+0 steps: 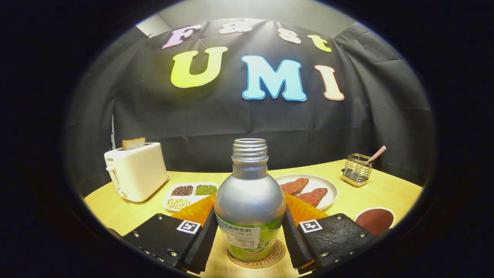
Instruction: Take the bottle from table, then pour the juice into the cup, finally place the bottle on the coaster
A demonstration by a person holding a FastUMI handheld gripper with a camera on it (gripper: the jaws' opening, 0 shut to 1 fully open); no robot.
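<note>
You are setting the uncapped juice bottle upright on the cork coaster between the tool fingers, which are clasping it; release evenly, then back straight off.

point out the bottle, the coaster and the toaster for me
bottle (249, 193): gripper view, on its silver body between the jaws
coaster (278, 251): gripper view, on its rim showing beside the bottle's base
toaster (139, 172): gripper view, on its cream side wall
</note>
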